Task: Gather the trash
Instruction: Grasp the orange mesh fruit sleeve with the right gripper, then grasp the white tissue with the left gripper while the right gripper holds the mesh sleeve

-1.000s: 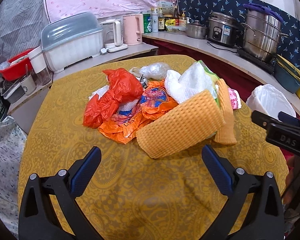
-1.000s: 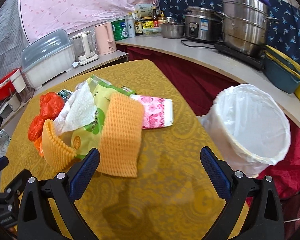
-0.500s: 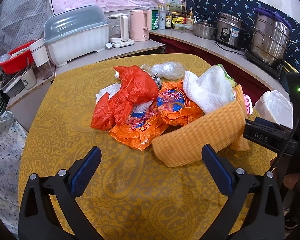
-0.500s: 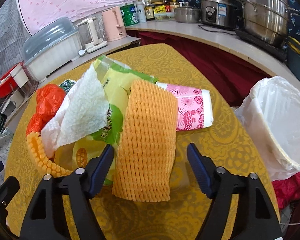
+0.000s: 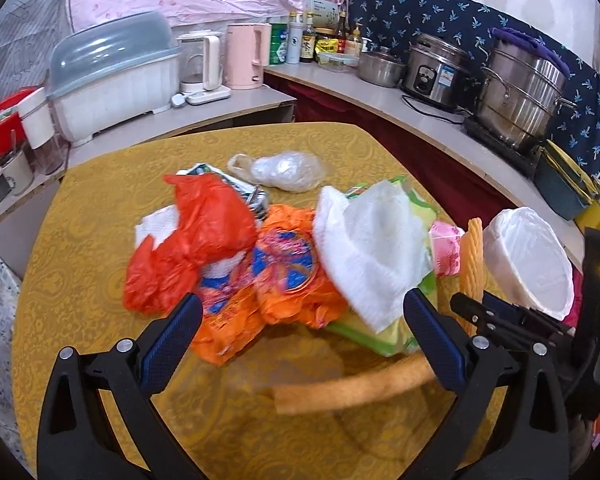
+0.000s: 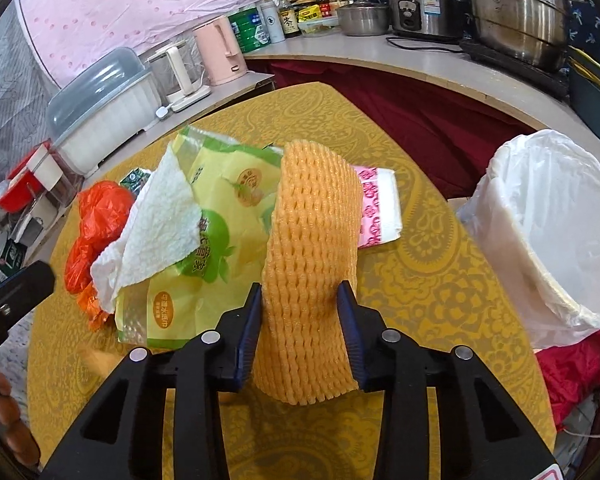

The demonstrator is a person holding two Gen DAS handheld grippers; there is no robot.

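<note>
Right hand-held gripper (image 6: 300, 320): jaws just closing, both pads pressed on the orange foam net (image 6: 312, 248), which arches up from the yellow surface (image 6: 420, 240) beside the trash pile. Left hand-held gripper (image 5: 300, 332): spread wide, holding nothing, above the surface near the orange wrapper (image 5: 260, 292). White-lined bin (image 6: 556, 232): just off the surface edge.

We count: foam nets (image 6: 312, 256) 1 | red plastic bags (image 5: 196, 240) 1 | paper towels (image 5: 372, 248) 2 | green wrappers (image 6: 220, 240) 1 | lined bins (image 6: 556, 224) 1 | kettles (image 5: 246, 56) 2 | steel pots (image 5: 520, 92) 3
</note>
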